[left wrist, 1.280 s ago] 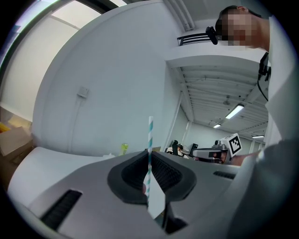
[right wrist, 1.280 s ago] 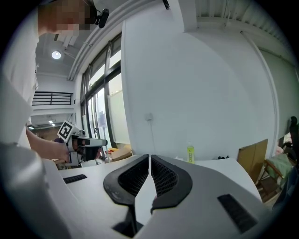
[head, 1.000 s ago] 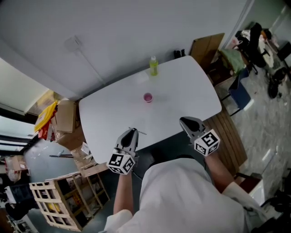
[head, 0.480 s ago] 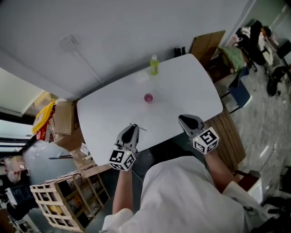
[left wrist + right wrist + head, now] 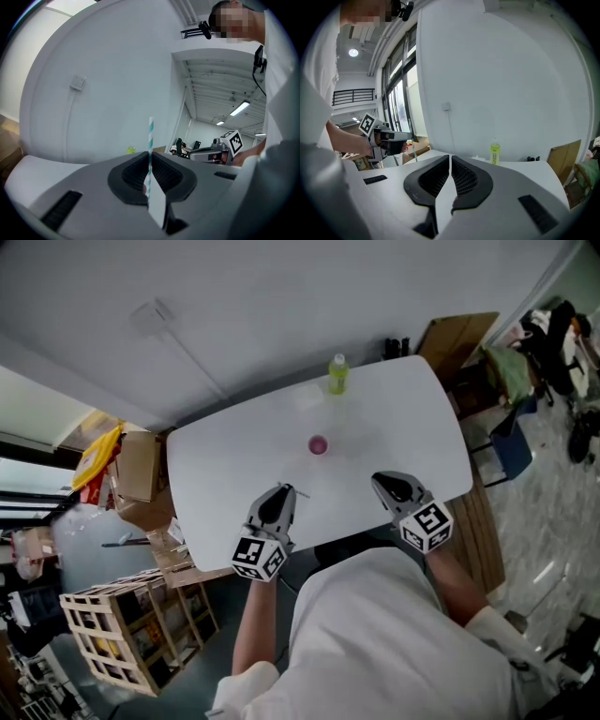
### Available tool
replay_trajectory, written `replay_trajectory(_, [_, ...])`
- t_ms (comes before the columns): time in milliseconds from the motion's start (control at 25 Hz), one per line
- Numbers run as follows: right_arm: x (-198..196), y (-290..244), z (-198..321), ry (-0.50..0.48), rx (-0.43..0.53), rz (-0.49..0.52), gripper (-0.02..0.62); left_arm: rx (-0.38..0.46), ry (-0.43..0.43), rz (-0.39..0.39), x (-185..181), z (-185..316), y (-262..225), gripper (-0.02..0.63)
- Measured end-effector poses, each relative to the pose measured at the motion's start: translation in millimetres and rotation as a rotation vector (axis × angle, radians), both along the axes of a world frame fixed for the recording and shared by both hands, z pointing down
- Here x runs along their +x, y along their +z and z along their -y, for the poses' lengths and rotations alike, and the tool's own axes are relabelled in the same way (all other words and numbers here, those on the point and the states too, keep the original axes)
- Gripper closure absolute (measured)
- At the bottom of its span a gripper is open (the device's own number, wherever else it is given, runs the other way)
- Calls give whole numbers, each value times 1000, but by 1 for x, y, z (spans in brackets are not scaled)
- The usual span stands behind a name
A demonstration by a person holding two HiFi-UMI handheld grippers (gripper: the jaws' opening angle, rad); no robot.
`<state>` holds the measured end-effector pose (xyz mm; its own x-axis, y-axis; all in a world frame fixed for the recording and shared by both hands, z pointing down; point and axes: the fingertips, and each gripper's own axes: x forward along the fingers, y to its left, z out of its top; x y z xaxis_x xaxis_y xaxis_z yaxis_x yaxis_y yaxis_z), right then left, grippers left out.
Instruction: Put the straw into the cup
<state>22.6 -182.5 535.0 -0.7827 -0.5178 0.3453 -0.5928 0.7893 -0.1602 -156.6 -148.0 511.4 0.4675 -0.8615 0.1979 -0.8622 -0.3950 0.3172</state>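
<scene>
A white, round-cornered table (image 5: 398, 418) is seen from above, with a person at its near edge and a two-jaw gripper held in each hand. The left gripper (image 5: 283, 493) is clamped on a teal-and-white striped paper straw (image 5: 151, 136). The straw is pinched near one end and stands upright above the jaws, over the near part of the table. The right gripper (image 5: 449, 159) is held with its jaws pressed together and nothing between them. A yellow-green plastic bottle (image 5: 337, 374) is set at the table's far edge. A small pink cup (image 5: 318, 444) is set at mid-table, well apart from the straw. The straw is judged light, thin and easily crushed or bent. A gentle pinch near one end is favoured, so that a long free length is left to be guided into the cup's narrow mouth. The cup is judged light enough to be tipped by a sideways nudge.
</scene>
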Motion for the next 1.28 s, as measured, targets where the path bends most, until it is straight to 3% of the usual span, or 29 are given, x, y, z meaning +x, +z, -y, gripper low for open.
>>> replay_trajectory(640, [-8,51,52,-167,-128,-31,555,-25,-109,49,21,100,45,583])
replay_trajectory(1280, [-15,85,80,-242,-219,-71,555,-175,-205,48,20,149,144,581])
